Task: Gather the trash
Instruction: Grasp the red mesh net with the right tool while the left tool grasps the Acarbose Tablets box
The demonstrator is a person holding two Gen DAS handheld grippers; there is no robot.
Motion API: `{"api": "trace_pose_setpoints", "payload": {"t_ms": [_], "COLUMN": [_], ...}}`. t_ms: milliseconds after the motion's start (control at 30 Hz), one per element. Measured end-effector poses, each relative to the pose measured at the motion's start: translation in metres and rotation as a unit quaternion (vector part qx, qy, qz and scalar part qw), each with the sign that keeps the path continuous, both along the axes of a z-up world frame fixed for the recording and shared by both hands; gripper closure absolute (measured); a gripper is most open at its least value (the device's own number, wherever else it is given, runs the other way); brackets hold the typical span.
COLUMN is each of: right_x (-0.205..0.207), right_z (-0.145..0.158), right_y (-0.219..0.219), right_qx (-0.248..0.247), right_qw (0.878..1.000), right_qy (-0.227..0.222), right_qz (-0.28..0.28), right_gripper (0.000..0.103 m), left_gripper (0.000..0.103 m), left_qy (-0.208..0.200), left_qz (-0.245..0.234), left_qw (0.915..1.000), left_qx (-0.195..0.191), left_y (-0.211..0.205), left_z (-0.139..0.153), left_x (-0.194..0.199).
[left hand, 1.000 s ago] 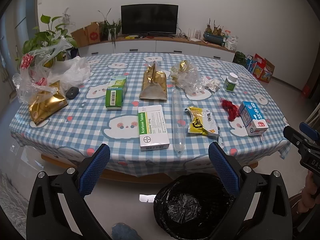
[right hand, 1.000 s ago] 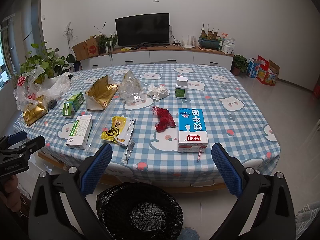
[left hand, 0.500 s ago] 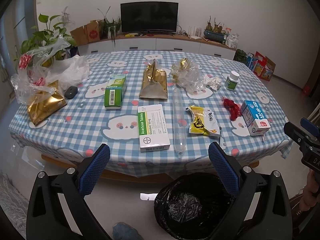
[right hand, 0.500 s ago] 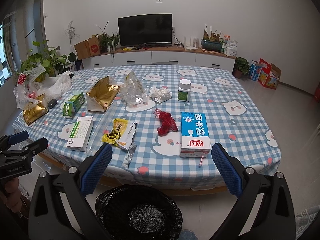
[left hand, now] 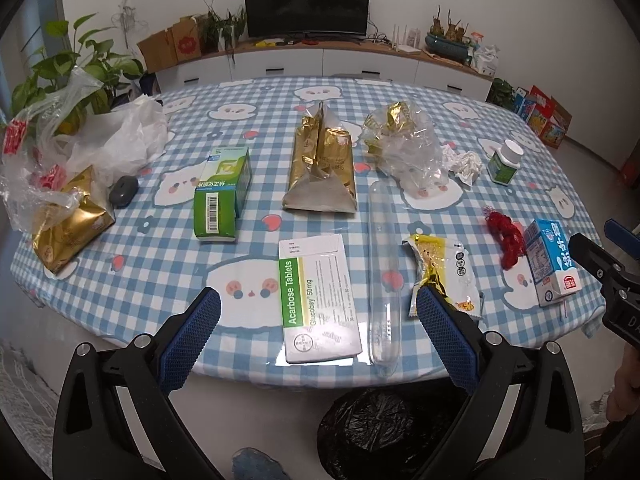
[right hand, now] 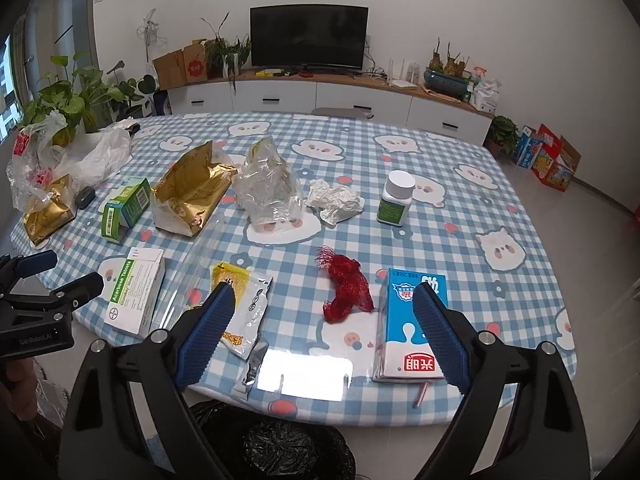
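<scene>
Litter covers the checked worktop [left hand: 168,248] above the near black bin [right hand: 276,444], and both grippers approach empty, left gripper [left hand: 318,338] wide over the tablet box [left hand: 318,300], right gripper [right hand: 324,340], just narrowing, straddling the red netting [right hand: 346,290], next needing descent.

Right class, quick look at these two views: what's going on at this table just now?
A person holds a tool in each hand at the near edge of the table, which is strewn with packaging. The left tool is open over the white tablet box; the right tool, jaws just narrowing a little but empty, frames the red mesh net beside the milk carton. Nothing is held yet. The black-lined bin waits below.
</scene>
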State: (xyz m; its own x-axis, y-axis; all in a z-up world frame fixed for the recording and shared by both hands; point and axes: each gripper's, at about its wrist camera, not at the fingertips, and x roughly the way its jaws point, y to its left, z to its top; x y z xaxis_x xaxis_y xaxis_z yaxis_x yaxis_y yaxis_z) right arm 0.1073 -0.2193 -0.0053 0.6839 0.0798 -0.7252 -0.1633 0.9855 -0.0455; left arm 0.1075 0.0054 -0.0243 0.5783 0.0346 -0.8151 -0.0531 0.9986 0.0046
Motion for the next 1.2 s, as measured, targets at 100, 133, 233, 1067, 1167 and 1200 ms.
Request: {"api": "trace_pose_setpoints", "payload": {"t_ms": [100, 133, 233, 1067, 1167, 1200], "right_x": [0.019, 0.026, 0.043, 0.101, 0.104, 0.105], "right_z": [-0.011, -0.014, -0.026, -0.085, -0.088, -0.089], "right_y": [0.005, 0.006, 0.01, 0.006, 0.005, 0.004], "right_qx": [-0.002, -0.004, -0.012, -0.033, -0.035, -0.036], "right_qw": [1.0, 1.0, 0.999, 0.99, 0.99, 0.99], "right_qy": [0.02, 0.027, 0.046, 0.134, 0.137, 0.138], "right_qz": [0.006, 0.009, 0.012, 0.002, -0.002, -0.003], "right_gripper": [0.023, 0.026, 0.03, 0.071, 0.075, 0.075], "left_gripper": [0.009, 0.01, 0.011, 0.028, 0.033, 0.035], "left_qy": [0.019, 0.029, 0.047, 0.122, 0.127, 0.13], "left_qz": [0.005, 0.007, 0.012, 0.03, 0.029, 0.029], "left_qw": [0.9998, 0.9996, 0.9988, 0.9921, 0.9914, 0.991], "left_qx": [0.004, 0.0, 0.001, 0.003, -0.002, -0.004], "left_y": [0.004, 0.005, 0.009, 0.014, 0.014, 0.014], "left_z": [-0.012, -0.016, -0.027, -0.078, -0.081, -0.082], "left_x": [0.017, 0.021, 0.033, 0.071, 0.073, 0.073]}}
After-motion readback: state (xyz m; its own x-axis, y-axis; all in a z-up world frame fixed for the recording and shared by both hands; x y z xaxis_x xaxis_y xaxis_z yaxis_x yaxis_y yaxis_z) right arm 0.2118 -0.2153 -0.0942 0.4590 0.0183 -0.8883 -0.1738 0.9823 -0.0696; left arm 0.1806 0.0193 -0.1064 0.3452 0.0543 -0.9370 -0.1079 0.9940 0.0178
